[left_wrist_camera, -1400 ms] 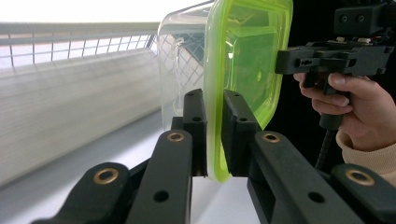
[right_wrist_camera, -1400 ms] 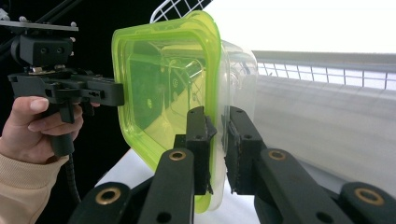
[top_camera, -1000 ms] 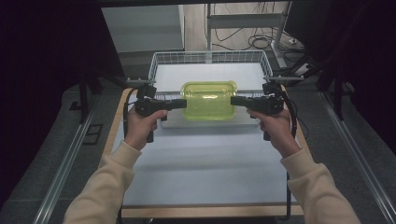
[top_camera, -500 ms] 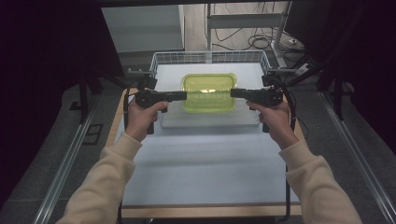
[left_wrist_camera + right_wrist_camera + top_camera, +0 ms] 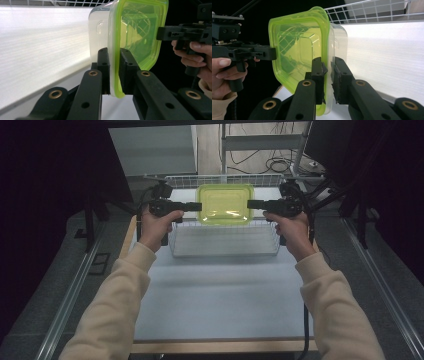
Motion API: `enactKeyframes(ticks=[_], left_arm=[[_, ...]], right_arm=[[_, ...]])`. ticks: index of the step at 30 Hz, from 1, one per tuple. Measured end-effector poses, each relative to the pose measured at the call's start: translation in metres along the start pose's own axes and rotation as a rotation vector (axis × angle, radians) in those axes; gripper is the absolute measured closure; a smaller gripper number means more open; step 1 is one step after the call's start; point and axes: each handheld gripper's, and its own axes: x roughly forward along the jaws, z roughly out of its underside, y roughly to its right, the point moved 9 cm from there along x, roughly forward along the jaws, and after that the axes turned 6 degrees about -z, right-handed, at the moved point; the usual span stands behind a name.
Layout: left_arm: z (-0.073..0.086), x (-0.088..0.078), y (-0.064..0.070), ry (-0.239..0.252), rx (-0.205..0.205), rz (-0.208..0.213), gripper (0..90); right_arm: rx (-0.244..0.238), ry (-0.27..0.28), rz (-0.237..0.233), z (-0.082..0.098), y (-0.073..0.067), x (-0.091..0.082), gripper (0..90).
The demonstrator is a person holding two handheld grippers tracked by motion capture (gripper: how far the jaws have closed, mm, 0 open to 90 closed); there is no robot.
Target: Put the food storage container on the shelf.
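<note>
Left gripper (image 5: 192, 206): its jaws are pinching the left edge of the green lid's rim, one jaw on each face, as the left gripper view (image 5: 113, 72) is showing; the grip is sitting right at the lip, so it is needing steady squeeze.
Container (image 5: 225, 204): a clear tub with a green lid (image 5: 136, 35), hanging between the two grippers above the far part of the wire basket (image 5: 225, 242), apparently touching nothing else.
Right gripper (image 5: 256, 204): its jaws are pinching the opposite rim, lid on one side and tub wall on the other, seen close in its own view (image 5: 327, 80).
Doing it well, by my judgement: both hands are needing to travel level and together, neither pulling outward, so the rim is not slipping free.
Risk: a shallow edge hold is likely tilting the tub if one hand leads.
</note>
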Motion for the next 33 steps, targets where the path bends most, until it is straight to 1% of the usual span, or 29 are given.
enactKeyframes(ticks=[3,4,8,9,10,11,12,13,14,15,16,17,19,20,21,22,23,24,25,27,28,31,33], left_arm=[[-0.001,0.003,-0.003,-0.012,-0.002,-0.004,81.0],[-0.001,0.005,-0.005,-0.016,-0.003,-0.008,80.9],[-0.006,0.011,-0.011,-0.022,-0.020,-0.020,80.8],[-0.008,0.012,-0.012,-0.025,-0.019,-0.022,80.8],[-0.011,0.014,-0.014,-0.027,-0.028,-0.021,80.8],[-0.011,0.014,-0.014,-0.027,-0.028,-0.021,80.8],[-0.014,0.017,-0.015,-0.032,-0.039,-0.025,80.8],[-0.014,0.017,-0.015,-0.032,-0.039,-0.025,80.8],[-0.015,0.018,-0.017,-0.039,-0.038,-0.028,80.7],[-0.016,0.020,-0.018,-0.044,-0.047,-0.031,80.7],[-0.017,0.021,-0.020,-0.047,-0.056,-0.031,80.8],[-0.018,0.023,-0.022,-0.048,-0.064,-0.033,80.8],[-0.020,0.025,-0.025,-0.048,-0.073,-0.039,80.8],[-0.020,0.027,-0.027,-0.055,-0.073,-0.044,80.8],[-0.020,0.027,-0.027,-0.055,-0.073,-0.044,80.8],[-0.020,0.031,-0.029,-0.054,-0.088,-0.051,80.7],[-0.020,0.031,-0.029,-0.054,-0.088,-0.051,80.5],[-0.021,0.032,-0.030,-0.047,-0.100,-0.043,80.5],[-0.022,0.032,-0.031,-0.044,-0.110,-0.039,80.5],[-0.023,0.034,-0.033,-0.040,-0.115,-0.034,80.5],[-0.027,0.036,-0.035,-0.034,-0.124,-0.045,80.4],[-0.030,0.039,-0.038,-0.028,-0.132,-0.054,80.1],[-0.032,0.042,-0.041,-0.021,-0.157,-0.049,79.8]], right_arm=[[0.005,-0.005,0.009,-0.002,0.003,0.002,80.4],[0.013,-0.009,0.011,-0.004,0.005,0.004,80.4],[0.024,-0.016,0.018,-0.006,0.009,0.007,80.5],[0.030,-0.016,0.019,-0.007,0.011,0.009,80.5],[0.045,-0.018,0.018,-0.009,0.014,0.010,80.4],[0.045,-0.018,0.018,-0.009,0.014,0.010,80.4],[0.064,-0.022,0.020,-0.013,0.018,0.012,80.2],[0.064,-0.022,0.020,-0.013,0.018,0.012,80.2],[0.073,-0.026,0.027,-0.015,0.022,0.014,80.1],[0.073,-0.026,0.027,-0.015,0.022,0.014,80.1],[0.089,-0.029,0.032,-0.017,0.027,0.018,80.0],[0.089,-0.029,0.032,-0.017,0.027,0.018,80.0],[0.110,-0.037,0.030,-0.018,0.031,0.022,80.0],[0.122,-0.043,0.037,-0.018,0.035,0.025,79.8],[0.122,-0.043,0.037,-0.018,0.035,0.025,79.8],[0.131,-0.044,0.041,-0.018,0.039,0.029,79.5],[0.131,-0.044,0.041,-0.018,0.039,0.029,79.5],[0.139,-0.029,0.031,-0.020,0.042,0.031,79.5],[0.139,-0.029,0.031,-0.020,0.042,0.031,79.5],[0.144,-0.021,0.029,-0.021,0.044,0.033,79.5],[0.143,-0.016,0.035,-0.022,0.045,0.034,79.4],[0.131,-0.007,0.049,-0.024,0.048,0.037,79.3],[0.134,0.000,0.054,-0.026,0.050,0.039,79.0]])
